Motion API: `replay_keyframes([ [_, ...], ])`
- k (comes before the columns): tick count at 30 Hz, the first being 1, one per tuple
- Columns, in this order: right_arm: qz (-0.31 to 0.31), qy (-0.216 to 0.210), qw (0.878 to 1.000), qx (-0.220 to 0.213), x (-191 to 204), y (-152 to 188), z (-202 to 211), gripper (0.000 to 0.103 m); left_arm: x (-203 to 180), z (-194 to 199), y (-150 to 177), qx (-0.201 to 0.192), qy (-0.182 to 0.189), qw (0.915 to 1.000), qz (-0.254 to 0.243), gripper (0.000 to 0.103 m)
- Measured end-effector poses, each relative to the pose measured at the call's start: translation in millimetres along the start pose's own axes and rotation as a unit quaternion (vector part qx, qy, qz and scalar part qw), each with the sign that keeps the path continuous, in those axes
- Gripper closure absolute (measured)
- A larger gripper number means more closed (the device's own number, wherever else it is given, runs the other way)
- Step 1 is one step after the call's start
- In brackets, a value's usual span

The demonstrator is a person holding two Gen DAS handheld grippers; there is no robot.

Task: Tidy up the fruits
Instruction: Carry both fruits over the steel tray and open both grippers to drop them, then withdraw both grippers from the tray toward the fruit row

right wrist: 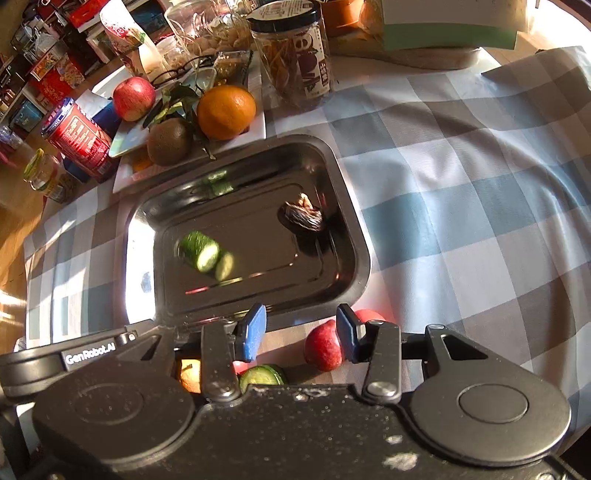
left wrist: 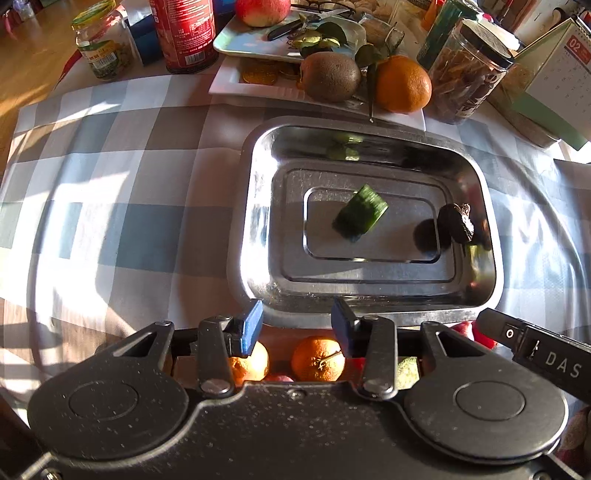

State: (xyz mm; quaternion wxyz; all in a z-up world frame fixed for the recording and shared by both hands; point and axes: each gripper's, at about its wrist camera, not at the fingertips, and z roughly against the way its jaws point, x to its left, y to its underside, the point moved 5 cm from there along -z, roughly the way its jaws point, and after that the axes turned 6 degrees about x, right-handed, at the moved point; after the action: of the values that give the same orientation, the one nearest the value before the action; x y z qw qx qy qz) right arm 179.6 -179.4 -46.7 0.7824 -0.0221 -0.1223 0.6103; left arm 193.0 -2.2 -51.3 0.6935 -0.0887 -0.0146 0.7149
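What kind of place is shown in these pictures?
Most likely a dining table in a home. A checked tablecloth covers it, a steel tray holds a cucumber piece, and snack jars and a red can crowd the far edge.

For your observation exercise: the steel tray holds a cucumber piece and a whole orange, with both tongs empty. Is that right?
Not quite. Beside the cucumber piece in the steel tray lies a dark shrivelled fruit, not an orange, as the right wrist view shows. Both tongs, left and right, are empty.

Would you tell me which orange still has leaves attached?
The large orange beside the kiwi on the white plate; the two small ones below the left gripper are leafless.
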Motion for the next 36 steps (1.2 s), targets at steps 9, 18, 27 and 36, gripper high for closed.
replay_keyframes([
  [9, -0.010, -0.005, 0.999, 0.030, -10.4, 10.1, 3.0, 0.058, 8.7, 2.1, 15.3, 0.031, -0.014, 0.9994, 0.001, 0.052],
  [18, -0.024, -0.016, 0.999, 0.028, -20.4, 26.9, 18.0, 0.057, 20.8, 21.3, 27.0, 0.017, 0.013, 0.9992, 0.035, 0.047],
  [27, -0.004, -0.011, 1.000, 0.025, -26.9, 56.1, 20.9, 0.058, 22.4, 27.8, 51.4, -0.002, -0.008, 1.0000, 0.004, 0.047],
  [36, 0.032, -0.009, 0.998, 0.045, -31.7, 89.7, 6.5, 0.058, 25.1, 20.9, 79.2, 0.007, 0.003, 0.9999, -0.008, 0.046],
])
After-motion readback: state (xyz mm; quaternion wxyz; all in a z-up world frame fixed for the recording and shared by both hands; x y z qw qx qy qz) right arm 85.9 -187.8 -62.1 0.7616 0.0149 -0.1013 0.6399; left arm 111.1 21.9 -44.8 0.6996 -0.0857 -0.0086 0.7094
